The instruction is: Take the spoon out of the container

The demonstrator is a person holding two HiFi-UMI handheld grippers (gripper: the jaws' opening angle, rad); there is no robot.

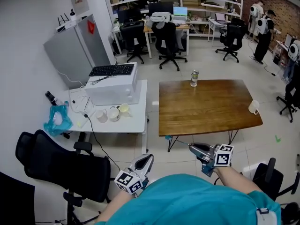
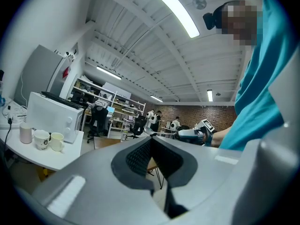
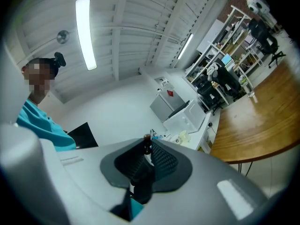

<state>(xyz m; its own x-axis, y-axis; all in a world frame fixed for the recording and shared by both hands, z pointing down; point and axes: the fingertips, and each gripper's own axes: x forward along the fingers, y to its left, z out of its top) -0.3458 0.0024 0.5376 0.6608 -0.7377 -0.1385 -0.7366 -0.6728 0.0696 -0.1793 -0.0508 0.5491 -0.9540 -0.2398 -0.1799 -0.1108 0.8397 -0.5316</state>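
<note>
Wooden table (image 1: 206, 107), glossy, rounded corners; a clear jar (image 1: 194, 78) on its far edge, a white mug (image 1: 253, 107) at its right edge. Right gripper (image 1: 191, 146) clenched on the slender spoon (image 3: 147, 145), which juts from ribbed dark pads, in air short of the table's near edge, well apart from the jar. Left gripper (image 1: 151, 156) clenched, empty.

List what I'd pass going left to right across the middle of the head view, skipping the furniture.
blue plastic bag → three cups → glass jar → white mug
</note>
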